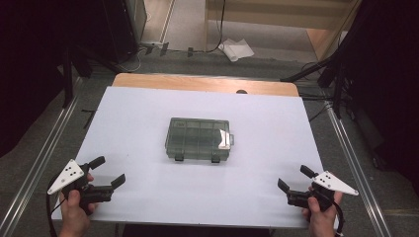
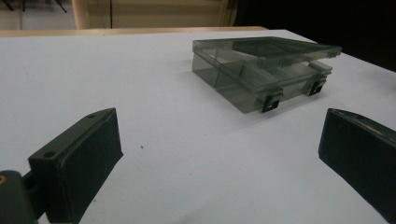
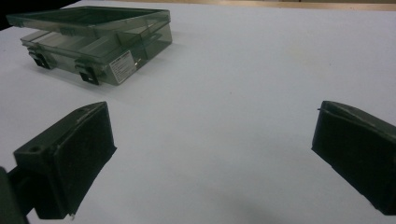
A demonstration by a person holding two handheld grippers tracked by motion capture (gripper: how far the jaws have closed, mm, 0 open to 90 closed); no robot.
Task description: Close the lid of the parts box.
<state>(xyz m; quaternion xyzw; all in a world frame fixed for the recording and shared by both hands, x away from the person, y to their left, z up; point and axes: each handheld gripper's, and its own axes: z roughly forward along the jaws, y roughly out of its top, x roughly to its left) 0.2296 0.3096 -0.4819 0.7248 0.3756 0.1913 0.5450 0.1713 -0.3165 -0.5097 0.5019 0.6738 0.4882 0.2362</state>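
Clear compartment box [image 1: 199, 139] mid-desk [image 1: 138, 118] — left gripper [image 1: 109, 171] and right gripper [image 1: 293, 178] both spread wide, well apart from it, holding nothing.

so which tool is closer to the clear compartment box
Left, though only slightly. The left tool sits at the near left of the compartment box, and the right tool at its near right. Both are open and apart from the box.

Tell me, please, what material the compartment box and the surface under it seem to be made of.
The compartment box looks like smoky grey transparent plastic with a glossy finish: its inner dividers show through the lid and walls, and light glints on its right end. Its two front latches look like opaque dark plastic. The white sheet looks matte, paper or thin board; which one is unclear. The table edge behind it looks like pale wood.
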